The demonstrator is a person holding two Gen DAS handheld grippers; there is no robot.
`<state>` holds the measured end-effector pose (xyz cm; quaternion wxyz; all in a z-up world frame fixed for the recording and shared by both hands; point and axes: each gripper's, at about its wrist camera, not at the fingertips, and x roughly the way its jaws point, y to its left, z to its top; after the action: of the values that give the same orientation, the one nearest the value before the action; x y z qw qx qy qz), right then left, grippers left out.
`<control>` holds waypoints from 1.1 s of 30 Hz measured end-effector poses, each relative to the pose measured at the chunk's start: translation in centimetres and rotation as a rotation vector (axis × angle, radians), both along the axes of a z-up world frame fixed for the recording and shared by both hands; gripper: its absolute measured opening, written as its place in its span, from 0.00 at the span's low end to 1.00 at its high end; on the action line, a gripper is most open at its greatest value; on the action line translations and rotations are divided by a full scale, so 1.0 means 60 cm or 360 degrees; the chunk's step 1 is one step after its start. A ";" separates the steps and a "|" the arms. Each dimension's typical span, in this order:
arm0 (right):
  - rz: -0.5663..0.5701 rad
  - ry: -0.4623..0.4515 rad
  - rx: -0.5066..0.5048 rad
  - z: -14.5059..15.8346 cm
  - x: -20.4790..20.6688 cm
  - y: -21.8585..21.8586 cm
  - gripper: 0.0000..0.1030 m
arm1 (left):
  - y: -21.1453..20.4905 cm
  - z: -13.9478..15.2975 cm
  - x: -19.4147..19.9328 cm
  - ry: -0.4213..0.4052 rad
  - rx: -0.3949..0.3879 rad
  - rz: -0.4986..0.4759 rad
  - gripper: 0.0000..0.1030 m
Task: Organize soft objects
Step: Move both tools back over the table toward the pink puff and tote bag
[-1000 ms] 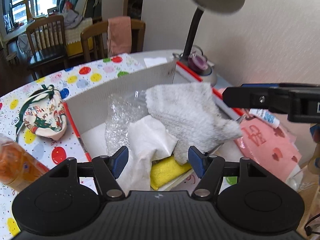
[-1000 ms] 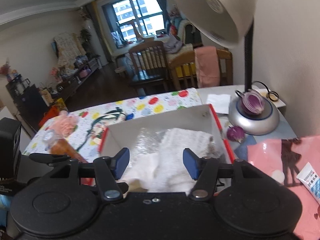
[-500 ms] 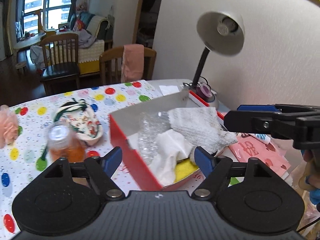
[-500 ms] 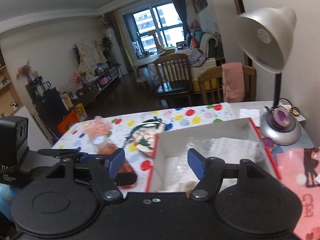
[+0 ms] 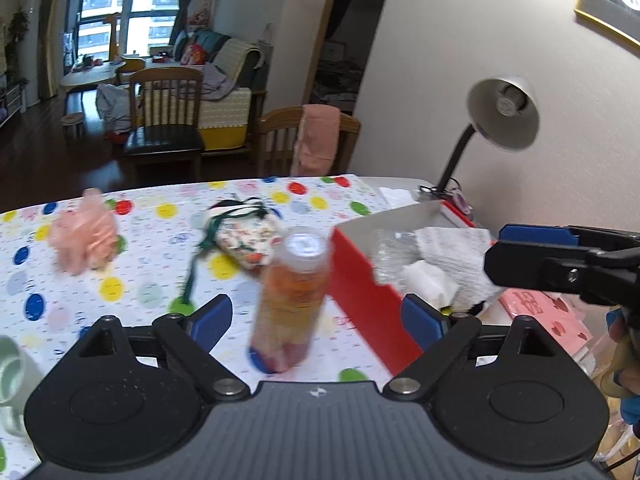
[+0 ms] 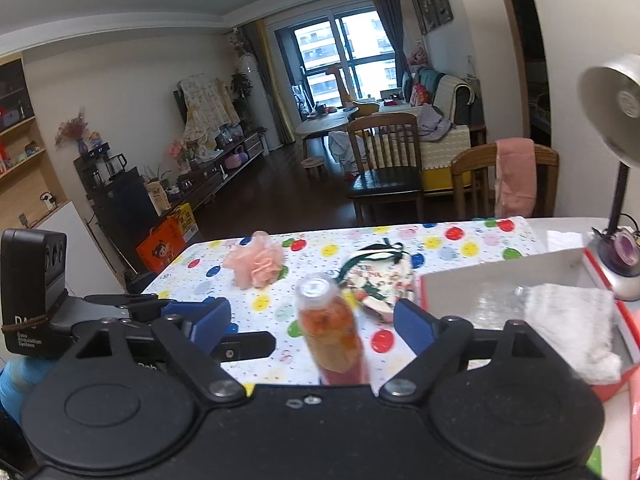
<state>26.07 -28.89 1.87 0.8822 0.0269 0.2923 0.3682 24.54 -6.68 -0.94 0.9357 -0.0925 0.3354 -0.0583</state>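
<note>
Pink ruffled puff (image 6: pixel 256 266) on the dotted tablecloth (image 6: pixel 472 246), far left side, well apart from the red box (image 5: pixel 372 300). Likely very light, limp, compressible; best pinched through the bunched middle, since outer frills would probably slip or stretch. Peach-pink, layered gauzy folds, slightly blurred in the left view, so exact make unclear.

Drawstring pouch (image 6: pixel 380 280) with green cord, nearer the box, printed fabric, soft too.

Box already holding a white fuzzy cloth (image 6: pixel 572 328), bubble wrap (image 5: pixel 390 254), a white cloth (image 5: pixel 426 282).

Orange bottle (image 6: pixel 332 332) upright near both grippers, rigid, not for sorting.

Left gripper (image 5: pixel 316 318) spread wide, empty, jaws just opening. Right gripper (image 6: pixel 312 322) likewise spread, holding nothing, jaws just opening.
</note>
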 end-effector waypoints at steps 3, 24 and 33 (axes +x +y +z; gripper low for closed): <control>0.0003 0.0014 -0.0004 0.002 0.001 0.037 0.89 | 0.044 -0.001 -0.009 -0.0007 0.0009 0.0034 0.94; 0.0069 0.0183 -0.0272 0.022 0.161 0.277 0.98 | 0.270 -0.029 0.051 0.0040 0.0055 0.0196 0.99; 0.0023 0.0327 -0.0417 -0.028 0.290 0.294 0.99 | 0.341 -0.051 0.154 0.0168 -0.0029 0.0208 0.99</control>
<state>43.44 -11.24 0.16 0.8410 -0.0531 0.4266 0.3286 33.78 13.80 -3.98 0.9176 -0.1256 0.3771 0.0048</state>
